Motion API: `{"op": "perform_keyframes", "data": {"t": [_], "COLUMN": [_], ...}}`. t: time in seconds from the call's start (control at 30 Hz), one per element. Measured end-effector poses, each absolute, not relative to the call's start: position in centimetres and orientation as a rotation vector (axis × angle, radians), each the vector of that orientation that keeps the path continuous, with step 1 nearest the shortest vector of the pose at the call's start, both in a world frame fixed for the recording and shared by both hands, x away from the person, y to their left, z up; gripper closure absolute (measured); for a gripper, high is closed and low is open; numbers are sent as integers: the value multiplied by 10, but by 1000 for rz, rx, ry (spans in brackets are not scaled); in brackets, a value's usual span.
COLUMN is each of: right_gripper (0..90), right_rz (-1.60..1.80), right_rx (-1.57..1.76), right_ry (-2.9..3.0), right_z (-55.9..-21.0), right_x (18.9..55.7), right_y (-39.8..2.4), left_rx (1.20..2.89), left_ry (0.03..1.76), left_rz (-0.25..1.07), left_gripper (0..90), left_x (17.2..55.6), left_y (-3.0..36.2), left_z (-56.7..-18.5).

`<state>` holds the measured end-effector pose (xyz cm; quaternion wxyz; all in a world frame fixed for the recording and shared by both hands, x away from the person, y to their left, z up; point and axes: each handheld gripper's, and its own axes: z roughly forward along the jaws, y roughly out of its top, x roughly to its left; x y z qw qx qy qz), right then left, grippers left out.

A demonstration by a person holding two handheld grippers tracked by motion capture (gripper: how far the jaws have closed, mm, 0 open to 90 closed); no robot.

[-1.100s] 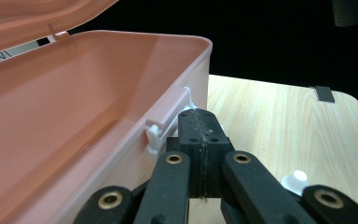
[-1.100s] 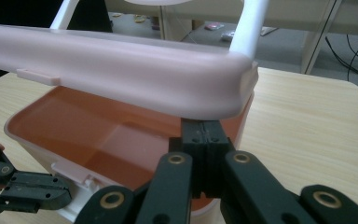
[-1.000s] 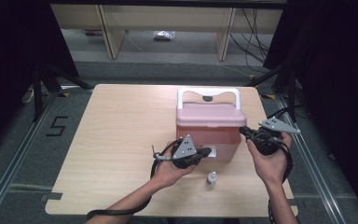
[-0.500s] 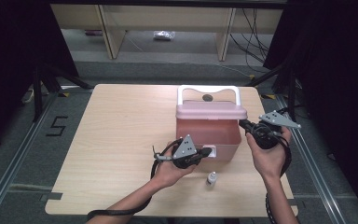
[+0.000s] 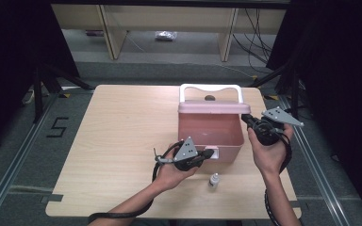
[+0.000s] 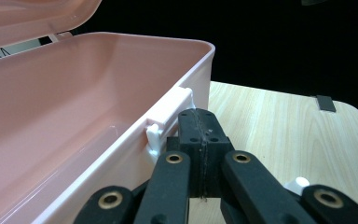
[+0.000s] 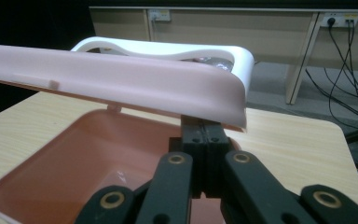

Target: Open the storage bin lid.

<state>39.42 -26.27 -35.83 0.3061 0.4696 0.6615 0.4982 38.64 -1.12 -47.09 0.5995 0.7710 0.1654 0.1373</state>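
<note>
A pink box (image 5: 230, 149) with a white handle (image 5: 210, 87) stands on the wooden table, and its inside looks bare. Its lid (image 5: 210, 107) is tilted up on the far hinge. My right gripper (image 5: 245, 117) is shut, with its tips tucked under the lid's right edge (image 7: 223, 100). In the right gripper view the jaws (image 7: 204, 131) are closed together with nothing between them. My left gripper (image 5: 210, 153) is also shut and rests against the white latch (image 6: 168, 116) on the box's front wall. Its jaws (image 6: 198, 122) hold nothing.
A small bottle (image 5: 213, 180) with a white cap stands on the table just in front of the box, between my two forearms. The wide left half of the tabletop (image 5: 113, 132) is bare wood. Shelving and cables lie beyond the far edge.
The lid has swung from flat on the box to raised, so the inside now shows. My right gripper has lifted a little with the lid's edge. The left gripper has stayed at the latch.
</note>
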Motion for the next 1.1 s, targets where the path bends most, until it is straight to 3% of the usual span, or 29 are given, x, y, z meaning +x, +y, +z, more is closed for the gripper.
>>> {"op": "perform_keyframes", "data": {"t": [1.1], "right_gripper": [900], "right_rz": [1326], "right_rx": [1219], "right_ry": [1649], "right_z": [-349], "right_x": [419], "right_y": [-256], "left_rx": [1787], "left_ry": [395], "left_rz": [310], "left_gripper": [899], "left_x": [386], "left_y": [-11], "left_z": [-471]}}
